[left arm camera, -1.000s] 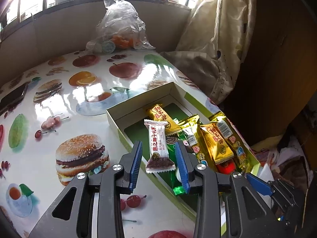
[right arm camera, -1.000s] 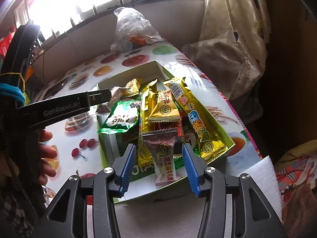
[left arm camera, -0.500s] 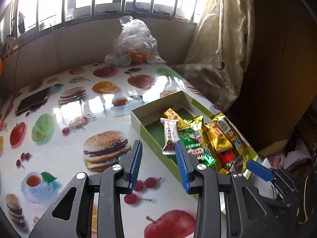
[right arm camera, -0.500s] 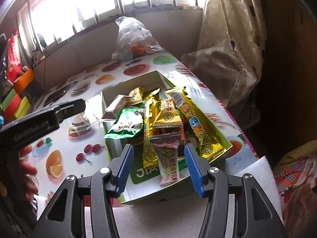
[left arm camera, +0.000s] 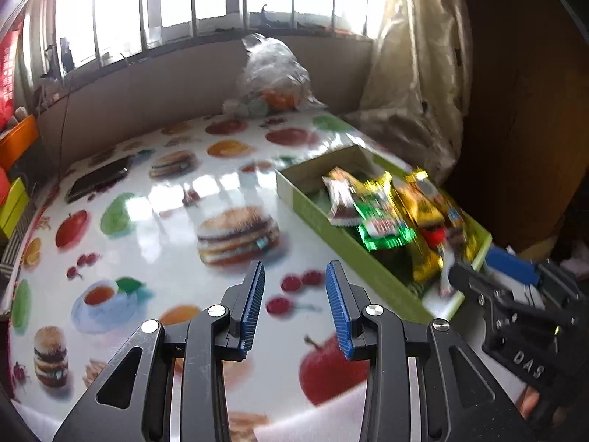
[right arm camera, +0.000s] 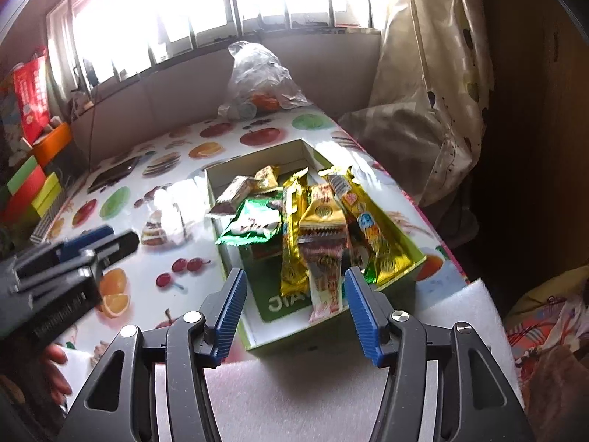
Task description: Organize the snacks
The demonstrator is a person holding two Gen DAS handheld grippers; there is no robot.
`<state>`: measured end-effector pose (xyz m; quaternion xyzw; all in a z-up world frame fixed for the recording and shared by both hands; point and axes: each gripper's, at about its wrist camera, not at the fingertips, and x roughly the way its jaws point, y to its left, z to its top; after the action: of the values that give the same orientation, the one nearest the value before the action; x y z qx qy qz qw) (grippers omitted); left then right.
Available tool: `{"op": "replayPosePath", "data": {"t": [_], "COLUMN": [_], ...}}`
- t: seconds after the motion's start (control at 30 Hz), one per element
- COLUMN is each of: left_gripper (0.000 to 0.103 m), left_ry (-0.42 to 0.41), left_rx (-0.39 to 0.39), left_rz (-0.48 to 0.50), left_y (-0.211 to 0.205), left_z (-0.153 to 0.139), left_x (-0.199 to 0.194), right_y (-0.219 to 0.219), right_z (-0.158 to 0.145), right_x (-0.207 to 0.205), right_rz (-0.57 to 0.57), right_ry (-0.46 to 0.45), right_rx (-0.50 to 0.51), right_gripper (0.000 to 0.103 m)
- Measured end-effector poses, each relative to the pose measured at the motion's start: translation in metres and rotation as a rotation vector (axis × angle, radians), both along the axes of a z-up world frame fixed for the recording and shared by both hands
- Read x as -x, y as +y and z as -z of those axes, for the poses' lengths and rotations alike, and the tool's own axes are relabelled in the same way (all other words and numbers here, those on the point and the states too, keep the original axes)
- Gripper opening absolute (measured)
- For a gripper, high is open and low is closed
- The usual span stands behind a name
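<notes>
- Landmark: the green snack box, which sits on the counter at the corner nearest you and already carries every wrapped snack in view.
- Your right gripper hangs over the near wall of that box. Its jaws are opening and nothing is pressed between them; the white-and-red sachet lies in the gap, resting on the box's near floor, free of both pads.
- That sachet's long axis runs away from you, roughly parallel to the jaws, its far end tucked under the gold sachet in the middle of the box.
- Your left gripper stands off the box's left wall, over bare printed counter. Its jaws are partly apart and empty.
- From the left jaws the box lies up and to the right; the nearest packs there are the brown-and-white sachet and the green foil pack, both leaning by the left wall.
- Judgement: no loose snack shows on the counter outside the box, so any further tidying falls inside it, where your right hand is the closer one.
</notes>
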<state>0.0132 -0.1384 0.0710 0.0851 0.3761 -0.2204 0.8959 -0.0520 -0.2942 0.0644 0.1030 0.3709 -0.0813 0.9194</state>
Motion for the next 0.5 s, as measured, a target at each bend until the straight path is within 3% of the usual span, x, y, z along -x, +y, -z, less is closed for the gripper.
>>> {"op": "replayPosePath", "data": {"t": [0.37,0.5], "left_gripper": [0.036,0.036], "left_ry": [0.057,0.12], "left_rx": [-0.013,-0.04], "left_rz": [0.007,0.028], "left_y": [0.0,-0.007], "left_z": [0.023,0.04], "left_x": [0.022,0.025], "right_y": [0.012,0.011], "right_z": [0.007,0.02], "right_x": [0.028,0.035], "right_rz": [-0.012,0.001], "right_ry": [0.012,0.052], "right_rx": [0.017,0.03], "right_gripper": [0.056,0.056]}}
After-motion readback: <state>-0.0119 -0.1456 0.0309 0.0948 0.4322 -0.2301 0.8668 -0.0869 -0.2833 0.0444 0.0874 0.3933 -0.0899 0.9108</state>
